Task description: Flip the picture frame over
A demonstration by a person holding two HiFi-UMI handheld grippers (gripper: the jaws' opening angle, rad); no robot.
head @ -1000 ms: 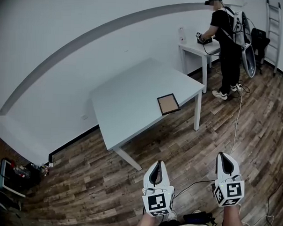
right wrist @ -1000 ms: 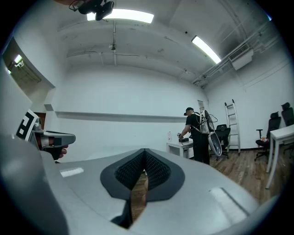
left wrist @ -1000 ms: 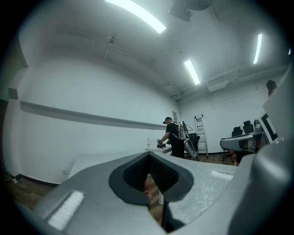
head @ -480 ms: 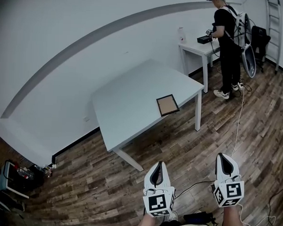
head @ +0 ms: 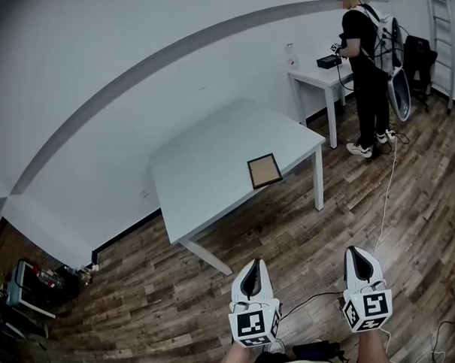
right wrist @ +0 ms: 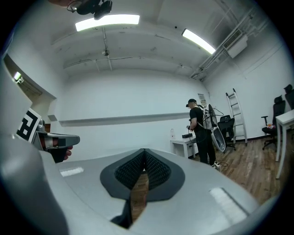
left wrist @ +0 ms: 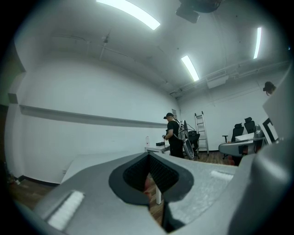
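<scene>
Picture frame is seen on far tabletop, well apart from left tool and right tool, both pressed closed.

White walls, wood plank floor.
Ahead of you: grey table; beyond it, small white desk, ladder.

On table, picture frame near the right front edge.
</scene>
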